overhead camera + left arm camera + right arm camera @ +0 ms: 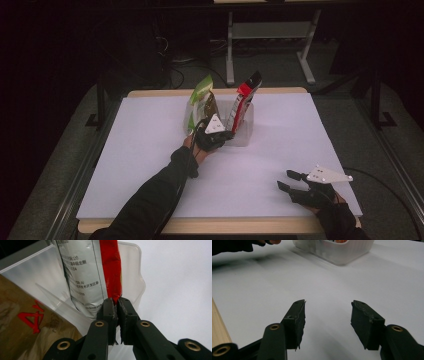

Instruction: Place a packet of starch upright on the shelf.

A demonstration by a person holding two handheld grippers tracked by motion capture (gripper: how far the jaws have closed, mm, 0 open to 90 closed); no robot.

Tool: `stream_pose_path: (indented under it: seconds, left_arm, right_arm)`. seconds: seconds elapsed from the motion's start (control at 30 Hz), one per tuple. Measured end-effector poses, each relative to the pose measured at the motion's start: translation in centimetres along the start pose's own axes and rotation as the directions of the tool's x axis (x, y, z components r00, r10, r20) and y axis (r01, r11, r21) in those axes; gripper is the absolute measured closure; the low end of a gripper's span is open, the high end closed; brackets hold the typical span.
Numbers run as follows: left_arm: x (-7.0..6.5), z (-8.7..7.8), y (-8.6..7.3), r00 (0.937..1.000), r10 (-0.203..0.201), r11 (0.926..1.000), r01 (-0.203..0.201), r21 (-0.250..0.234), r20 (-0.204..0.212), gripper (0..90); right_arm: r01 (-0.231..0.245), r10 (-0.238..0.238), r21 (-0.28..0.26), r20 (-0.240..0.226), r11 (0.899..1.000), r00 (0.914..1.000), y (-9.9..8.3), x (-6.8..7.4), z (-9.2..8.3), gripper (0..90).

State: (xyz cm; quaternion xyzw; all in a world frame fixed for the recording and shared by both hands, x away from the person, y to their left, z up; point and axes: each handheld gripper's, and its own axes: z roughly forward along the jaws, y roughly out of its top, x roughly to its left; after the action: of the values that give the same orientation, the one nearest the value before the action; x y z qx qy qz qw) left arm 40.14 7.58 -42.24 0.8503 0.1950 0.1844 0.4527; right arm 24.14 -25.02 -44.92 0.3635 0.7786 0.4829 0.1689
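Observation:
A clear plastic bin stands at the middle back of the white table. In it stand a green snack bag and a red-and-silver snack bag. My left gripper is at the bin's near side. In the left gripper view it is shut on the red side seam of the red-and-silver bag, just inside the bin wall. A brown bag with red print leans at the left. My right gripper rests low near the front right, open and holding nothing.
The white sheet covers a wooden tabletop whose edge runs close beside my right gripper. The bin lies well ahead of that gripper across bare white surface. Table legs and cables stand on the dark floor behind.

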Motion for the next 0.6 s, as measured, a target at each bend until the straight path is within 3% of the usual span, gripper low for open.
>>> stream_pose_path:
  seconds: [0.1,0.2,0.3,0.6]
  left_arm:
    - [0.2,-0.1,-0.1,0.9998,-0.017,0.9998,0.017,-0.008,0.008,84.3]
    - [-0.1,-0.6,-0.1,0.9999,0.006,0.9993,-0.006,-0.037,-0.012,82.0]
    - [0.0,-1.7,0.0,0.9999,-0.004,0.9970,0.003,-0.078,-0.010,74.1]
    - [0.0,-4.2,-0.3,0.9998,0.001,0.9937,0.001,-0.112,0.018,62.1]
  right_arm:
    - [0.000,0.000,-0.002,-0.001,1.000,1.0000,0.0,0.0,0.0,44.3]
    - [0.000,0.000,0.000,0.001,1.000,1.0000,0.0,0.0,0.0,44.0]
    - [0.007,-0.007,-0.006,0.010,1.000,0.9999,0.1,0.0,-0.2,44.0]
    - [0.036,-0.036,-0.016,0.034,0.999,0.9988,0.4,0.1,-0.5,45.3]
